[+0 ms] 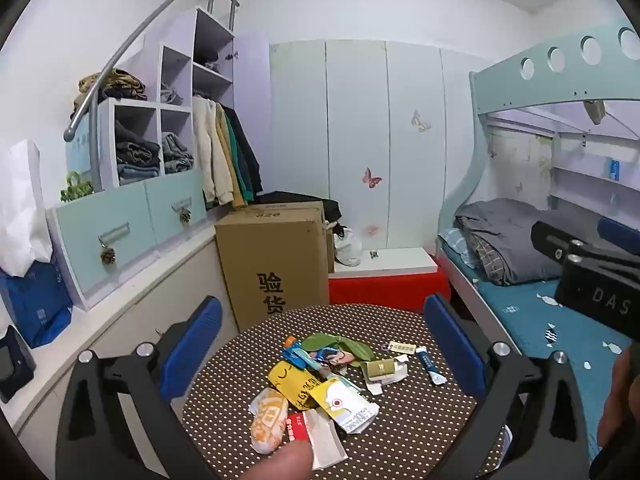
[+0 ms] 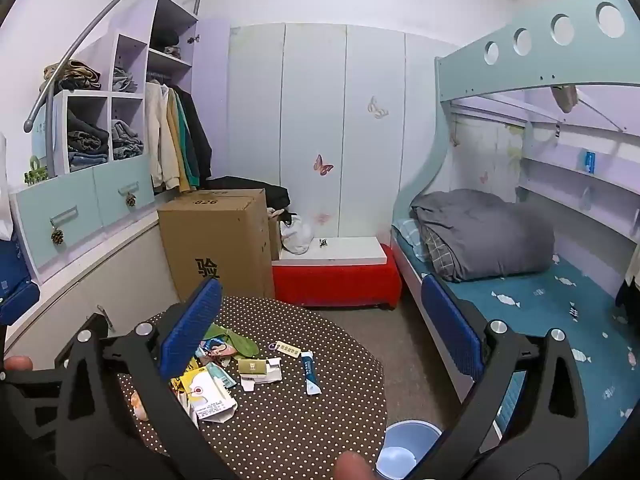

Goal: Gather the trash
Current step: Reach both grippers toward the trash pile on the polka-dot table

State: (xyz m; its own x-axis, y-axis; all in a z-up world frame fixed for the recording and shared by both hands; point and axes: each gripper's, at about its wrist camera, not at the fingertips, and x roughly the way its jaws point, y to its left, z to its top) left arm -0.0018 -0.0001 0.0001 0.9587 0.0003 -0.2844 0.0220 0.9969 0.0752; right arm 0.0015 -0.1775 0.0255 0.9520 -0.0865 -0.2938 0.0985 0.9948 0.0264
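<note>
Spreading across the middle of the round polka-dot desk [image 1: 400,420] is a loose pile of trash [image 1: 320,376]: wrappers, torn paper and small packets, with nothing collected so far by the look of it. A pale blue bin [image 2: 404,448] stands on the floor just beside the desk's right edge, below the right claw. Both claws hover above the desk, gaping wide and empty. The left claw [image 1: 320,344] has the pile straight ahead between its blue pads, so it seems the nearer one. The right claw [image 2: 320,328] sees the pile ahead and to its left. A blue sachet [image 2: 311,372] lies apart at the pile's right, its long axis pointing roughly away from the claws.
</note>
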